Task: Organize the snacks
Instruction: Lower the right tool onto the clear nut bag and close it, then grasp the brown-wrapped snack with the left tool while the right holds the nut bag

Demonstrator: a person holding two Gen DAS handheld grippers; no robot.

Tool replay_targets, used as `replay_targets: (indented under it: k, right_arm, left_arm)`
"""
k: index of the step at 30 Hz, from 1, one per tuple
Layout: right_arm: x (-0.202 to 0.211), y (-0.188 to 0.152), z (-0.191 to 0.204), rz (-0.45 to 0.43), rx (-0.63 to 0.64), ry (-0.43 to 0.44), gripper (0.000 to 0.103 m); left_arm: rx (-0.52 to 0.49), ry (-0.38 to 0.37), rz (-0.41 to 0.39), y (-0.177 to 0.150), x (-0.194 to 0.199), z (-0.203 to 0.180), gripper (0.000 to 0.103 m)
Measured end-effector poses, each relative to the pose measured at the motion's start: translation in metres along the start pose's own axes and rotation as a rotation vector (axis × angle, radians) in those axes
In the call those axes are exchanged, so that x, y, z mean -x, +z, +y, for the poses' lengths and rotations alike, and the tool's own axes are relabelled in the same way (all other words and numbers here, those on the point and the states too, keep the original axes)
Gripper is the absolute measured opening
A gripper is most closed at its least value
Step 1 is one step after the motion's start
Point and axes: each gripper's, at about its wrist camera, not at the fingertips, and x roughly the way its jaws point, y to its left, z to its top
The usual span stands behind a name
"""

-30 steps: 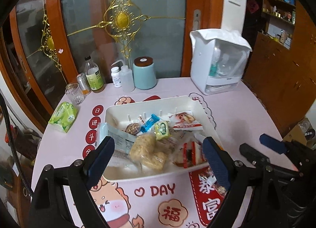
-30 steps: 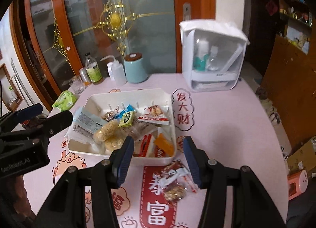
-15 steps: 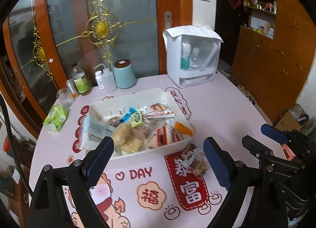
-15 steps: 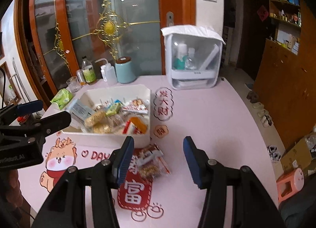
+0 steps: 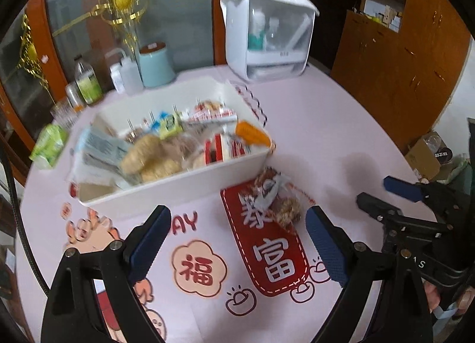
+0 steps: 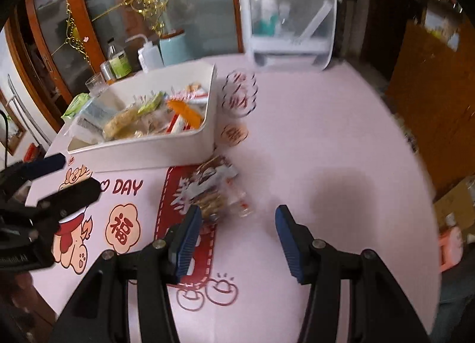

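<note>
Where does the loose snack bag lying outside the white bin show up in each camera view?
Left wrist view: snack bag right of centre, on the red mat panel, just below the white bin.
Right wrist view: snack bag at centre, near the bin's front corner.
Shared landmark: white lidded box at the table's far edge.

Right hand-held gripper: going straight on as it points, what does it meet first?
Probably the loose snack packet on the tablecloth, just ahead of the open right hand-held gripper, before the white bin. Depth is uncertain.
</note>
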Motion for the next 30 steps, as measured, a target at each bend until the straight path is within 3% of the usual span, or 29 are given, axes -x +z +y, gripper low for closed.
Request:
replay_targets:
  k: [5,11,15,20,23,30]
  right_arm:
    - [-0.048,-0.002,-0.001,0.090,-0.101,0.060,0.052]
    - [-0.096,-0.001,-0.009,0.183,-0.270,0.133,0.052]
    - [-0.116,-0.001,-0.009,0.215,-0.364,0.236,0.054]
    - [-0.118,0.004,-0.001,0.179,-0.321,0.204,0.055]
    - [-0.118,0.006,0.000,0.178,-0.296,0.242,0.041]
    - [-0.096,-0.011,-0.029,0.120,-0.327,0.116,0.038]
  left_arm:
    - [0.003,-0.028,0.029,-0.011,-0.034,0.004,0.091]
    - [-0.062,0.003,0.052,-0.016,-0.070,0.007,0.091]
    - [-0.061,-0.004,0.075,-0.016,-0.089,0.014,0.091]
    - [-0.034,-0.026,0.094,-0.015,-0.102,0.023,0.091]
    - [-0.032,-0.032,0.103,-0.014,-0.107,0.025,0.092]
    - [-0.052,-0.058,0.120,-0.014,-0.120,0.016,0.091]
